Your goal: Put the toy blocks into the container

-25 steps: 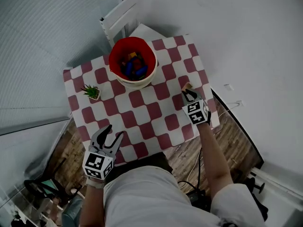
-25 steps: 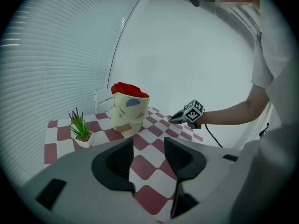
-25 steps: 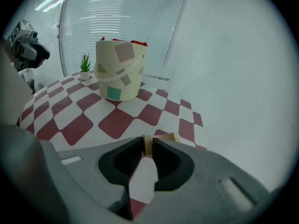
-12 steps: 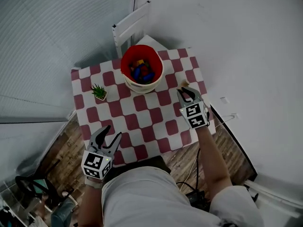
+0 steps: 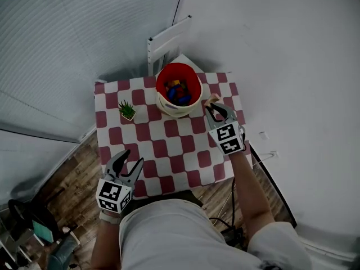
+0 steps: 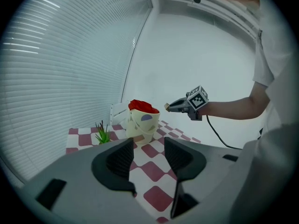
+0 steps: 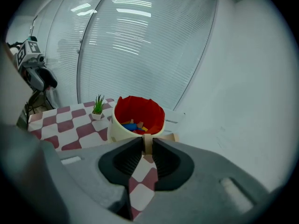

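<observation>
A cream bucket (image 5: 169, 108) with a red lining stands at the far side of the checked table (image 5: 169, 145); several coloured blocks (image 5: 179, 91) lie inside it. My right gripper (image 5: 212, 108) hangs just right of the bucket, above the table, shut on a pale wooden block (image 5: 212, 100). In the right gripper view that block (image 7: 147, 143) stands pinched between the jaws, with the bucket (image 7: 117, 129) straight ahead. My left gripper (image 5: 127, 164) is open and holds nothing, over the table's near left edge. In the left gripper view the bucket (image 6: 140, 127) stands ahead.
A small potted plant (image 5: 127, 111) sits left of the bucket. A white chair (image 5: 166, 40) stands behind the table against the wall. Wooden floor (image 5: 73, 173) shows at both sides, with a cable on the right.
My right gripper has risen off the table with the wooden block and come closer to the bucket. The left gripper has lifted a little. The head view has shifted.
</observation>
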